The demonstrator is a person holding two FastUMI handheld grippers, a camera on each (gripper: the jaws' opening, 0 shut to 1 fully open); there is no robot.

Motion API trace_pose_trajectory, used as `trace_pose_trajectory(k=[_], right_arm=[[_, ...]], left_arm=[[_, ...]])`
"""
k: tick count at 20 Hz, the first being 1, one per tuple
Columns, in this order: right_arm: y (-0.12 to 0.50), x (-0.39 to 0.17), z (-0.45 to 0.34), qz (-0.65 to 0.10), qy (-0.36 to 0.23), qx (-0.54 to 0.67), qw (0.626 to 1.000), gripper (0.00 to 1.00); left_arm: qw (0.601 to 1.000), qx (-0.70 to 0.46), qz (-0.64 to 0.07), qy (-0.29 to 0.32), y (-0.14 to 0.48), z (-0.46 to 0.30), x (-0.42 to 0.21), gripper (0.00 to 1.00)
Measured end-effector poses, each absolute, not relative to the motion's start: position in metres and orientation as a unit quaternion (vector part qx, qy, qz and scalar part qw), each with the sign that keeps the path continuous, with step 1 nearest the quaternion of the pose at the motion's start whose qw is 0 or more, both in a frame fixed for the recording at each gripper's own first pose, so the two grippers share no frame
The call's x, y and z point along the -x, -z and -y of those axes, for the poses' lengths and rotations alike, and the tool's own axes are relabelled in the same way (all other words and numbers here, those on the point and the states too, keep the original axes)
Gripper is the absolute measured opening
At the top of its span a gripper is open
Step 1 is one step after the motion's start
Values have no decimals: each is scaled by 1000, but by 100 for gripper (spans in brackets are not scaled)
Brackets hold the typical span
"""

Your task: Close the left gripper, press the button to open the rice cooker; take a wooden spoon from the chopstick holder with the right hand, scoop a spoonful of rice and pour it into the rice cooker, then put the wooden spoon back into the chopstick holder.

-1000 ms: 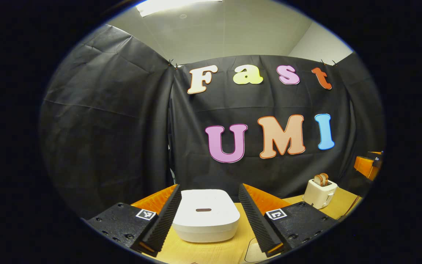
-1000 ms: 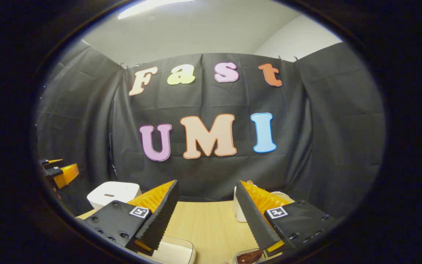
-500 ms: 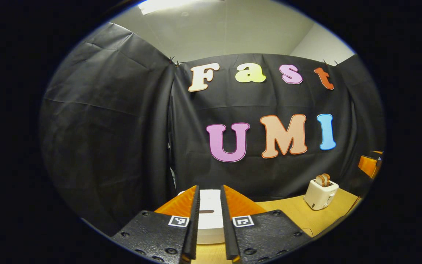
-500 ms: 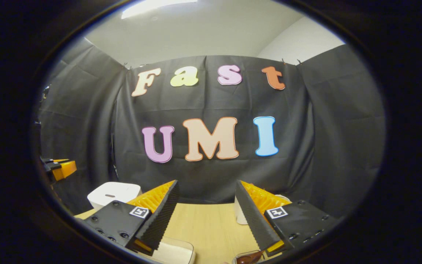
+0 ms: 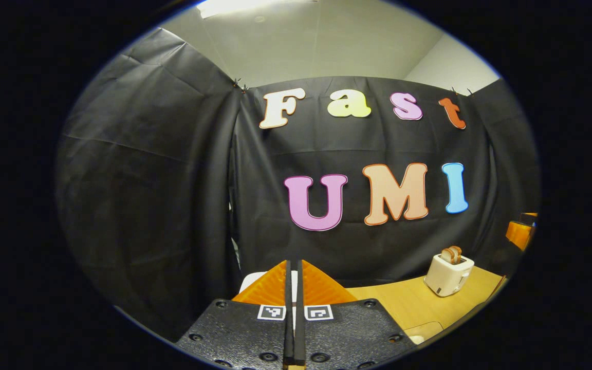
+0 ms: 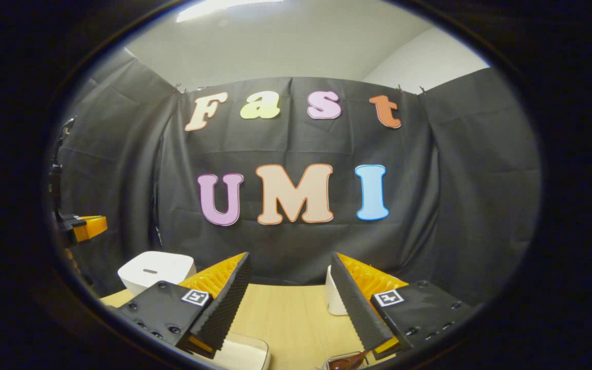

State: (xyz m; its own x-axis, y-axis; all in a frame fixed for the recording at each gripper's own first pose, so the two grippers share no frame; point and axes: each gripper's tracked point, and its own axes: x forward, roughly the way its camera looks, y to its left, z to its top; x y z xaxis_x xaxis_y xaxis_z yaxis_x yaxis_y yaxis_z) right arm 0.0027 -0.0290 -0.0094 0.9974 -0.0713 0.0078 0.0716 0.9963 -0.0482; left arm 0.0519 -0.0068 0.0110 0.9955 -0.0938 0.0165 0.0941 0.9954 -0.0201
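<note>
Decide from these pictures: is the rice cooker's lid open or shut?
Shut. In the right gripper view the rice cooker shows its white lid lying flat on the body, with no gap and no inner pot showing.

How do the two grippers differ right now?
The left gripper has its fingers pressed together with nothing between them, while the right gripper has its fingers spread wide apart. The left gripper points at the white rice cooker; the right gripper points over bare wooden table. Both hold nothing.

Light wooden table (image 6: 291, 318), white rounded-square rice cooker (image 6: 156, 270) at its left, white toaster (image 5: 448, 275) well right of the cooker
</note>
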Motion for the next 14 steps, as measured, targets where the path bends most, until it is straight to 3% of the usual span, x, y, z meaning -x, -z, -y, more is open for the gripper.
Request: trace_pose_trajectory(k=[14], right_arm=[[16,4,28,-13,72,61,995,100]], left_arm=[[990,38,-109,77,86,-7,-125,0]])
